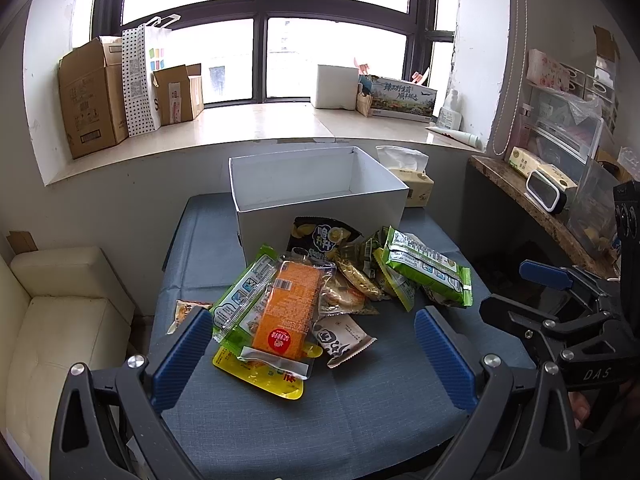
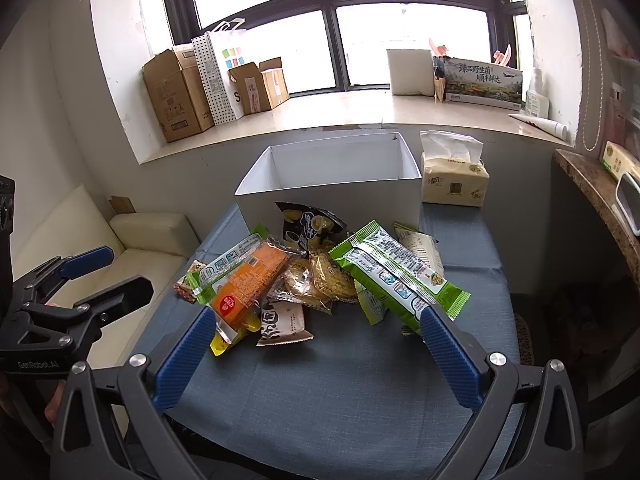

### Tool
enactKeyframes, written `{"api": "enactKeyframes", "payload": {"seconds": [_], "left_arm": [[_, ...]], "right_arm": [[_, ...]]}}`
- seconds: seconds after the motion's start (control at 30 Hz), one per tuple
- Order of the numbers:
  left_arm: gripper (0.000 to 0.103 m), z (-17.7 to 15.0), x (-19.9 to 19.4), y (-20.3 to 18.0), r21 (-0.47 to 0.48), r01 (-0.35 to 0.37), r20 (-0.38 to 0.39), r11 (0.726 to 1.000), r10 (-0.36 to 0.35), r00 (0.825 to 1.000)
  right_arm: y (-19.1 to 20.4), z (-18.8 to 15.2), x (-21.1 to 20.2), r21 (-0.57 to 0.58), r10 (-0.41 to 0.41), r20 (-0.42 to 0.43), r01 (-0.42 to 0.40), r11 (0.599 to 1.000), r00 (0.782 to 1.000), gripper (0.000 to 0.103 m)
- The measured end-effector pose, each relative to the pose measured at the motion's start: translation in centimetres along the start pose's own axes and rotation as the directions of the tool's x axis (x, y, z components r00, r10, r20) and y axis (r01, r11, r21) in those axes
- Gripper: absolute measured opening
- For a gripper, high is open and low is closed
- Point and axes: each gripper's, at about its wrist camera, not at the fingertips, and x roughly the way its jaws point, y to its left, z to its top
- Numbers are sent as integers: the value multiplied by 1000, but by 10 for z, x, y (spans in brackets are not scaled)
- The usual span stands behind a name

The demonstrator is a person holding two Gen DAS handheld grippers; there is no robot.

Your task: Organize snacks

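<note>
Presently, both tools stood unladen. Left gripper [image 1: 312,344]: blue-padded jaws spread wide, nothing between them, held low over the near edge of the table [image 1: 320,420]. Right gripper [image 2: 316,344]: likewise wide apart and bare, held at about the same height just beside its partner.

Nearest the left gripper: orange packet [image 1: 286,312] in clear wrap, lying atop a green-and-white packet [image 1: 236,300] and a yellow packet [image 1: 260,376], squarely ahead between the spread pads and close to them. White pouch with black print [image 1: 344,338] just beside these, toward the right pad.

Nearest the right gripper: long green packet [image 2: 396,276], its near end just by the right pad [image 2: 448,356]; a second green wrapper partly under it.

Middle of heap: several clear-wrapped snacks, overlapping, contents too small to name. Black crisp bag [image 1: 320,238] at the far side, leaning against the front wall of the white box [image 1: 320,208].

White box: open-topped, beyond the heap at the table's far end; the visible part of its interior showed no snacks, though its floor was hidden in both views.

Progress, by judgement: sorting not yet begun or barely so; the whole heap lay on the table, outside the box. Every packet remained to be picked up and placed.
</note>
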Motion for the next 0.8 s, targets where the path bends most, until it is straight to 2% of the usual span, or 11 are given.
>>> {"api": "enactKeyframes", "payload": {"seconds": [0.2,0.33,0.47,0.6,0.7,0.8], "left_arm": [[103,0,0,0,0,1,1,1000,-1,1000],[103,-1,3,2,-2,0,-2,1000,0,1000],[103,-3,6,2,2,-1,-7,1000,1,1000],[103,-6,11,1,15,-20,-18,1000,20,1000],[103,-9,11,1,28,-32,-16,999,32,999],[103,-11,13,2,27,-23,-18,999,24,1000]], "right_arm": [[1,-1,4,-28,15,11,-15,999,1000,103],[-3,3,25,-152,-33,35,38,988,999,103],[-24,9,74,-248,-99,-47,85,965,994,103],[-57,19,124,-242,-98,-140,62,968,985,103],[-74,24,145,-258,-115,-175,67,964,978,103],[-81,24,162,-280,-102,-236,33,960,966,103]]}}
